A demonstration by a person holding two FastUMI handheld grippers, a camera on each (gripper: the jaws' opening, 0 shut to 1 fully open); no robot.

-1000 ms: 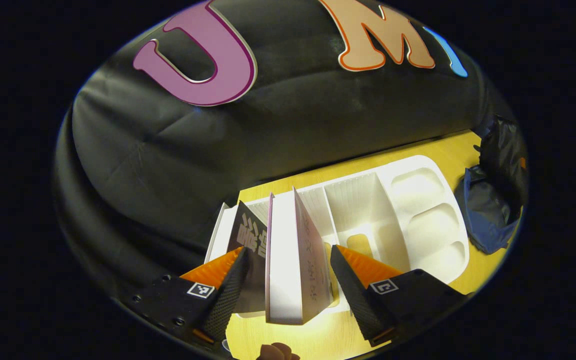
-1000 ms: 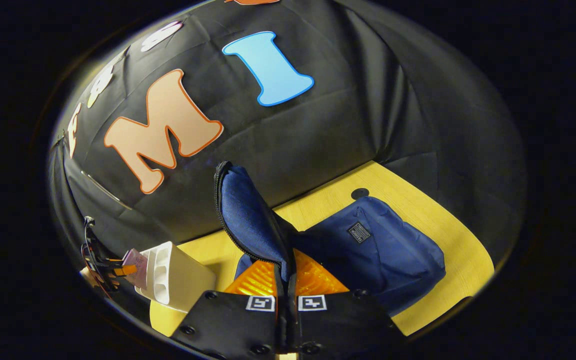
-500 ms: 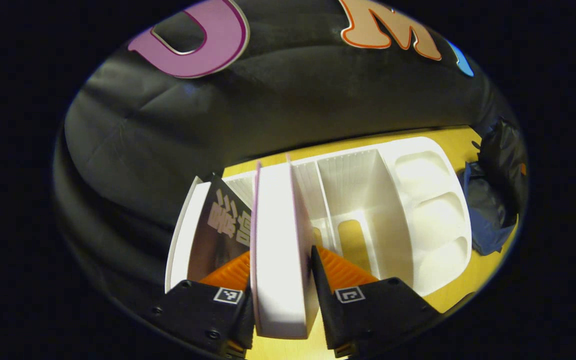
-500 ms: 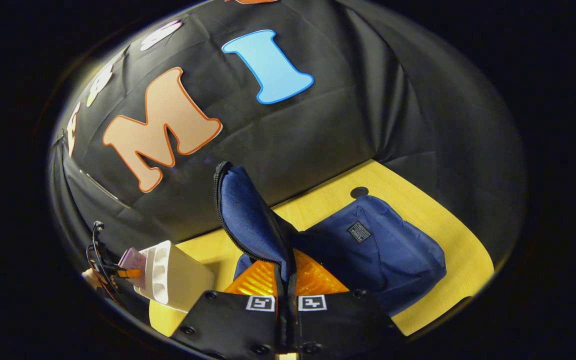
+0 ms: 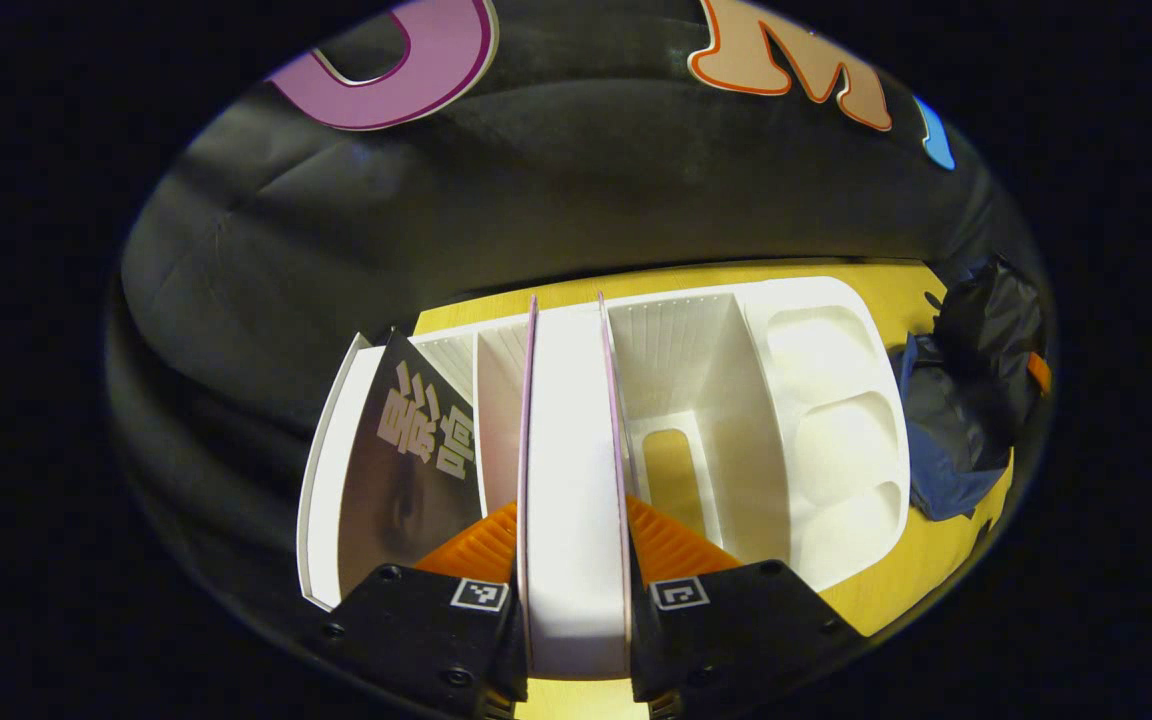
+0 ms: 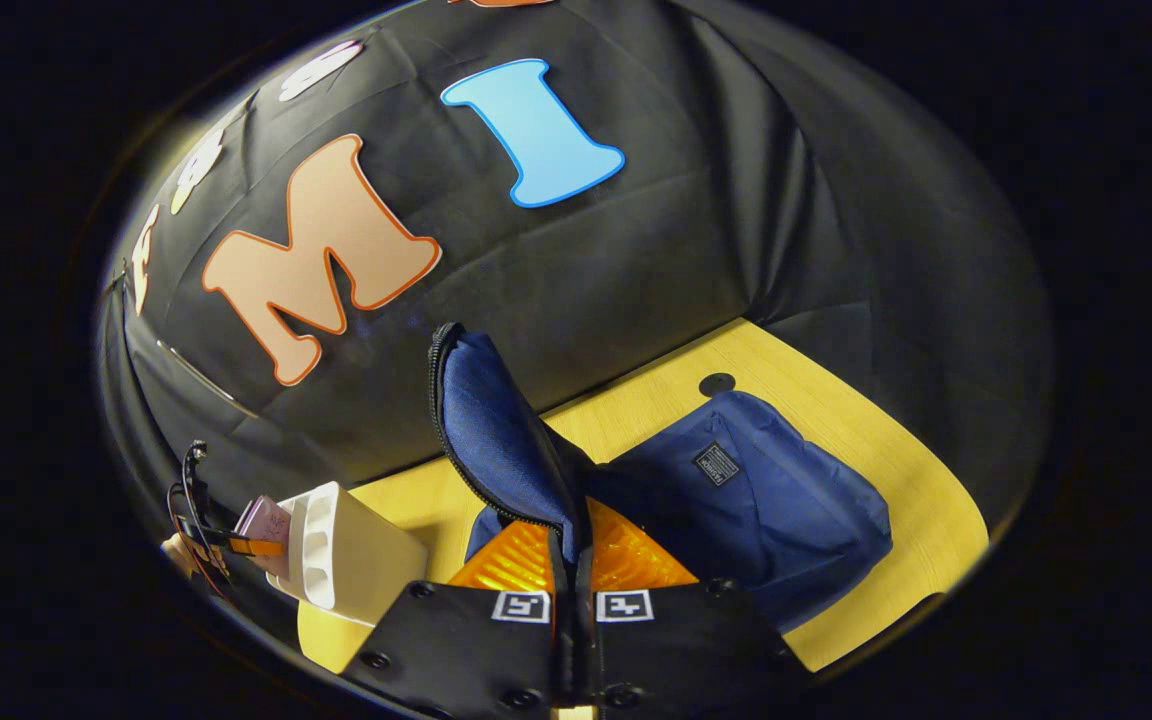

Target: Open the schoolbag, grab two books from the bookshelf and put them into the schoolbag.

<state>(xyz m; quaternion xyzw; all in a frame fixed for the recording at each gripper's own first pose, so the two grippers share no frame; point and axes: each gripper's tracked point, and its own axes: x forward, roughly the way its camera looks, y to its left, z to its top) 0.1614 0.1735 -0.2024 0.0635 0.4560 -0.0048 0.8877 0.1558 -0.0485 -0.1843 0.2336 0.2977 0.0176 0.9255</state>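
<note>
Left hand-held gripper [image 5: 576,590] has closed onto the pink-edged book [image 5: 576,480], upright in the bookshelf [image 5: 836,400]. Extraction comes next. Right hand-held gripper [image 6: 573,590] still pinches schoolbag [image 6: 766,500] flap on bench [image 6: 916,500].

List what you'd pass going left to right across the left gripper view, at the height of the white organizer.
Dark-covered book → pink-edged book held by the left hand-held gripper → empty white bookshelf slot → three shallow trays → blue schoolbag.

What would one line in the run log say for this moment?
left gripper: shut on white book in bookshelf | right gripper: shut on schoolbag flap, holding schoolbag open | dark book: in shelf
</note>
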